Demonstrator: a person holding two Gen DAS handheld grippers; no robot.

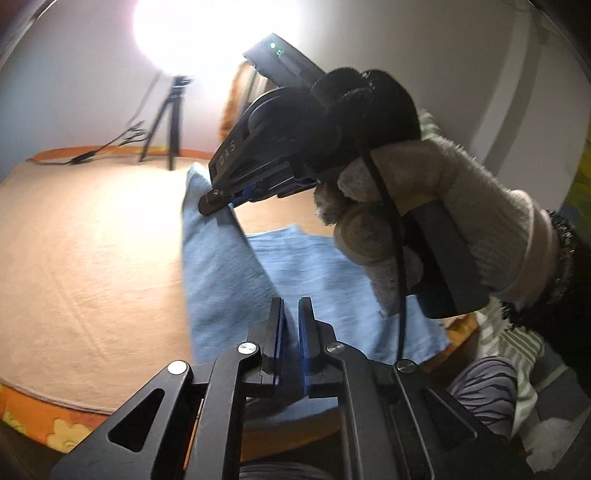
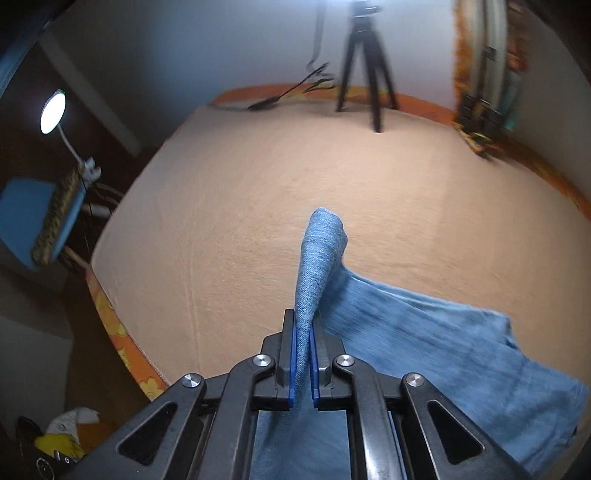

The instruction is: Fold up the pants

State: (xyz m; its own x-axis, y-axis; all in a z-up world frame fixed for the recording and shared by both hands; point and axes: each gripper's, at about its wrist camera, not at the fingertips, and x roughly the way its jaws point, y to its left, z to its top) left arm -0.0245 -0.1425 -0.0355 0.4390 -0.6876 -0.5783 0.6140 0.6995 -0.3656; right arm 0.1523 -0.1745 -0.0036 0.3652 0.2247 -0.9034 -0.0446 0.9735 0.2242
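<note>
Light blue denim pants (image 1: 229, 266) lie on a peach bed sheet (image 1: 92, 240). My left gripper (image 1: 291, 306) is shut on a near edge of the pants. My right gripper (image 2: 303, 321) is shut on a fold of the pants (image 2: 321, 258), which stands up between its blue pads. In the left wrist view the right gripper (image 1: 218, 203), held by a gloved hand (image 1: 424, 206), pinches the far end of a lifted strip of the fabric above the bed. The rest of the pants (image 2: 461, 362) spreads flat to the right.
A black tripod (image 2: 365, 70) and cables (image 2: 291, 92) stand at the far edge of the bed. A bright lamp (image 1: 207, 29) shines behind it. A small lamp (image 2: 53, 112) and blue chair (image 2: 33, 221) are left of the bed. Striped cloth (image 1: 487, 387) lies at the near right.
</note>
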